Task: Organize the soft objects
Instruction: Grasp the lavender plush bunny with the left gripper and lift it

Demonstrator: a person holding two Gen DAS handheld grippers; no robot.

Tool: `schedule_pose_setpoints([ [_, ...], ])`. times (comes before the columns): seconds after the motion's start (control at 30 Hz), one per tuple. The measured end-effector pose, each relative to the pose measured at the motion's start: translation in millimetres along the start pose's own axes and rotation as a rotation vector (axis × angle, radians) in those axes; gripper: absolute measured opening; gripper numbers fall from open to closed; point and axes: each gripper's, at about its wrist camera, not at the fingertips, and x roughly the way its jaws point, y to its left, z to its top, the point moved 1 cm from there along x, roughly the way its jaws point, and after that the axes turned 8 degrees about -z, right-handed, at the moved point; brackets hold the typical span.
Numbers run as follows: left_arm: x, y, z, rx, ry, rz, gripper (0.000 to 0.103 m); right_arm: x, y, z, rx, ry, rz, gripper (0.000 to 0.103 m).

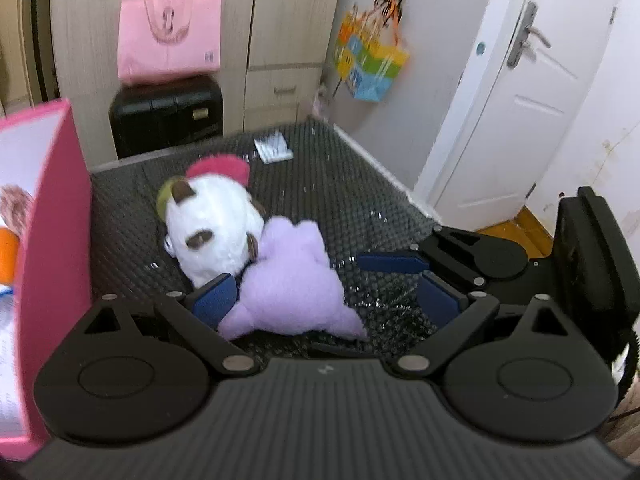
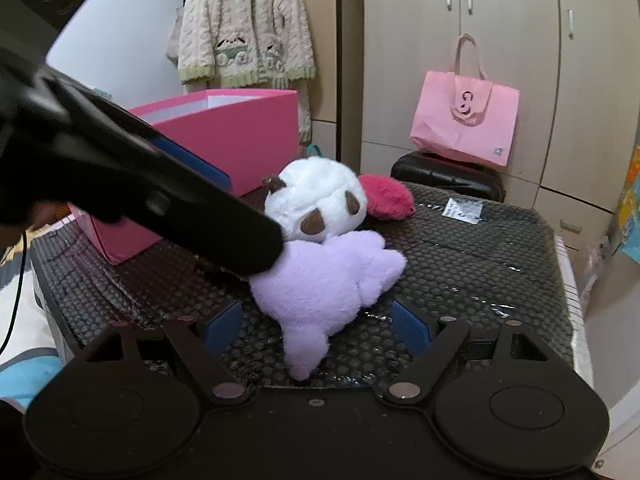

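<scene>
Lilac fluffy plush toy (image 2: 328,280) nearest, between spread right gripper (image 2: 318,326) pads. Left gripper (image 1: 326,300) also wide apart. Soft, light, squashy; pinch mid-body, not limb.

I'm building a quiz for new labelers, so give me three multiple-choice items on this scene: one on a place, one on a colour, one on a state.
1. Where does the fluffy lilac plush toy lie?
A. inside the pink cardboard box
B. on the dark bubble-textured mat
C. on the floor

2. What colour is the tuft on the round white plush toy?
A. green
B. blue
C. magenta

3. How does the right hand-held gripper stand?
A. open, around the lilac toy's lower end
B. shut on the white toy
C. shut on nothing

Answers: B, the toy rests on the dark bubble-textured mat, outside the pink cardboard box; C, the tuft shows magenta; A, its blue pads stand apart on either side of the toy.
</scene>
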Motion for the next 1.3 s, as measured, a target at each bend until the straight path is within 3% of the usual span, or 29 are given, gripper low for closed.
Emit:
schedule_pose_setpoints([
  [0.4,41,16,-7,-0.044,0.041,0.055,0.095,18,6,-2,-0.011,0.042,-0.036,0.087],
  [0.57,44,22,-12,-0.102,0.052,0.020,0.077,16,4,-4,0.011,0.036,-0.031,0.086],
  [0.63,46,24,-16,-0.114,0.060,0.011,0.073,15,3,-4,0.031,0.027,-0.018,0.076],
  [0.7,49,23,-18,-0.111,0.060,0.019,0.073,15,1,-4,0.053,0.025,0.002,0.067],
  [0.8,50,21,-21,-0.109,0.046,0.033,0.073,14,4,-5,0.040,0.022,-0.004,0.064],
  [1.3,42,6,-34,-0.077,0.020,0.042,0.073,-1,12,-11,0.049,0.018,-0.028,0.063],
])
